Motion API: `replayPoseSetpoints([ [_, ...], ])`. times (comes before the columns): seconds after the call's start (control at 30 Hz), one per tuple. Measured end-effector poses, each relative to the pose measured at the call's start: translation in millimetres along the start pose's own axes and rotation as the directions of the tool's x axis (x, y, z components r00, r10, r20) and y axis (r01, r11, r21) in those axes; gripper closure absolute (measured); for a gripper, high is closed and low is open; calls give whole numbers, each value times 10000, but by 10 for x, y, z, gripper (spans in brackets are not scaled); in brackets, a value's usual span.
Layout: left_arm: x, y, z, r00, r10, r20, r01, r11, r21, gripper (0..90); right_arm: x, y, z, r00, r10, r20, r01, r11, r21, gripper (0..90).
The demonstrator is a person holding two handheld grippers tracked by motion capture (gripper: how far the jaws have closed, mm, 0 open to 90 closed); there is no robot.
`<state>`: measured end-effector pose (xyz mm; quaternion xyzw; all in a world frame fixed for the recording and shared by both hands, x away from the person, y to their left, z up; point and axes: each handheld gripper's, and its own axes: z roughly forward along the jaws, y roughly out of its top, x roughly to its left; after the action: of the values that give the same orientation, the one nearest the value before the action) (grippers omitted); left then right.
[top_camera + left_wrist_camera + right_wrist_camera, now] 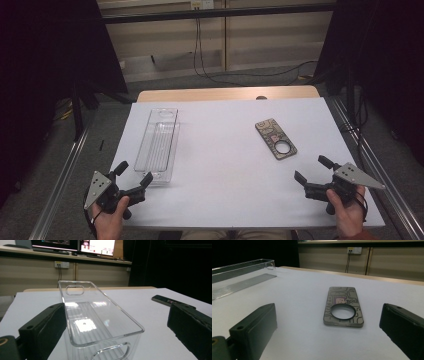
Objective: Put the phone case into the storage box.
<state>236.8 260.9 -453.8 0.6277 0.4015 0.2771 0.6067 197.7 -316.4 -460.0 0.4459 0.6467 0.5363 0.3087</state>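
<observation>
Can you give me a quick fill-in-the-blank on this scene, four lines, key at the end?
1. The clear plastic bin lies in front of the ____ gripper.
2. The patterned phone case lies flat on the ____ table cover.
3. The jaws of the right gripper stand ____, with nothing between them.
4. The ring on the phone case is ____ in shape.

Missing words: left; white; open; round

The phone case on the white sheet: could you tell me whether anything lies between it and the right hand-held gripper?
Nothing visible does. Only bare white sheet lies between the open right hand-held gripper and the phone case.
</observation>
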Motion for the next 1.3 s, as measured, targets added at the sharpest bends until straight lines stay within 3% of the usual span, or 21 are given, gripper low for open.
replayPoseSetpoints([
  [0.47, -7, -10, 25, 9994, -41, 336, 34, 9998, 210, 25, -14, -35, 36, 9996, 277, -19, -277, 9995, 171, 0],
  [0.7, 21, -11, -16, 9998, -45, 215, 43, 9999, 129, 25, 40, -16, 64, 9999, 18, -99, -15, 9996, 291, 26],
  [0.77, 37, -14, -36, 9998, -86, 163, 84, 9999, 120, 24, 75, 22, 82, 9985, -56, -549, 80, 9990, 444, 11],
  [0.87, 42, -14, -32, 9998, -140, 152, 139, 9999, 76, 24, 95, 30, 102, 9973, -64, -738, 105, 9984, 561, 10],
  [1.3, 13, -10, -9, 9998, 5, 193, -8, 9999, 153, 24, 118, 71, 176, 9946, 180, -1020, -56, 9926, 1214, 10],
])
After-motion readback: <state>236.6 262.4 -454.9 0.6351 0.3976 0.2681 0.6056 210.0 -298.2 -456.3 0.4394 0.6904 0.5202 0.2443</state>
